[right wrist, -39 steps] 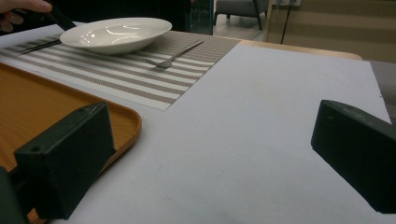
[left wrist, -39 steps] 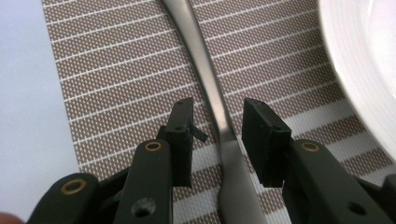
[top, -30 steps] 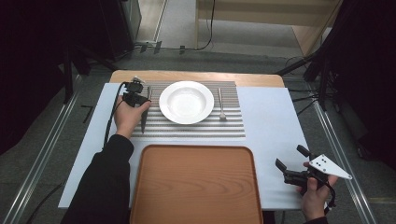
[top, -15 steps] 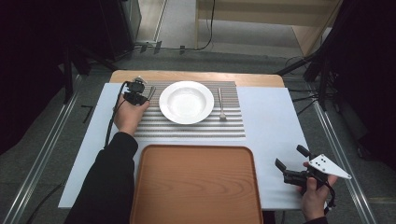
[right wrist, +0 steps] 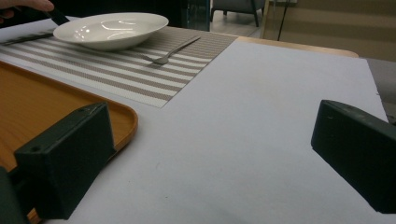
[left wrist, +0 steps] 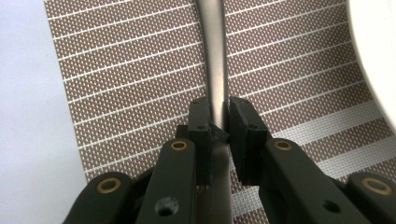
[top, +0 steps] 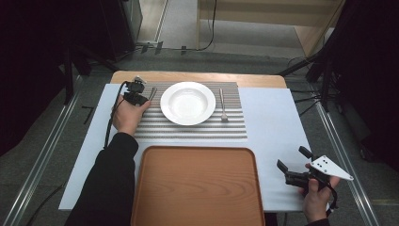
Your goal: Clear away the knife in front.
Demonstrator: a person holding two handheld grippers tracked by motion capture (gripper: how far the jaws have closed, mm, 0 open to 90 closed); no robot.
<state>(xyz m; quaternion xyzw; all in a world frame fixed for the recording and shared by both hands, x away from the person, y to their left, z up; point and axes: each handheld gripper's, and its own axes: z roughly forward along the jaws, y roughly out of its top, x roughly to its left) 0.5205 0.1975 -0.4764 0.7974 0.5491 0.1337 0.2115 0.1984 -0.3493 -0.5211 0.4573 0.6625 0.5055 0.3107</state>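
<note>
Left gripper [top: 141, 95]: at the far left of the striped placemat [top: 197, 129], jaws have just been closing and now pinch a metal utensil handle [left wrist: 215, 56] between the pads
Utensil: lies on the placemat just left of the white plate [top: 187, 102]; which kind it is, cannot tell
Left gripper view: handle runs up between both pads [left wrist: 201, 122], placemat weave beneath, plate rim at right edge
Right gripper [top: 294, 165]: near right, over the white table cover [top: 277, 127], jaws wide apart, nothing between them
Fork [top: 223, 104]: on the placemat, just right of the plate
Wooden tray [top: 196, 186]: near centre, bare, just near of the placemat
</note>
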